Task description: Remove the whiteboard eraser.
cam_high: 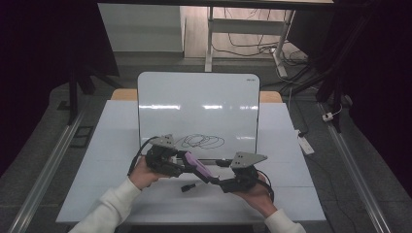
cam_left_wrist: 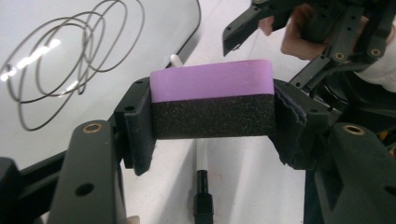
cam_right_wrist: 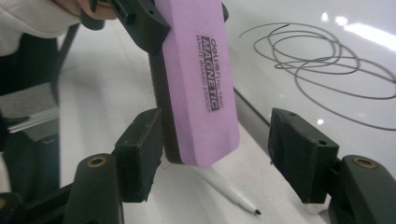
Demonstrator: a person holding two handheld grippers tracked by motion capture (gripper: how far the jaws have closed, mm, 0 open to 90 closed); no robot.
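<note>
The eraser hangs in the air over the near edge of the whiteboard, toward the front middle of the table. The left gripper is clamped across its short width, one pad on each long side, purple plastic back up and black felt below in that gripper's own view. The right gripper is spread wide; the eraser's free end dips between its jaws, close against the left pad, with the right pad well apart from it.

It looks light: a foam-and-plastic block, stiff along the purple back, soft and giving on the felt. The plastic face looks smooth and may slip, so the sides are the better hold, pads squarely across the width near the free end. Squeezing on the felt alone would probably let it squash and twist.

The scribble sits on the whiteboard's near half, just beyond the grippers. A marker lies flat on the table under the eraser, by the whiteboard's near edge.
</note>
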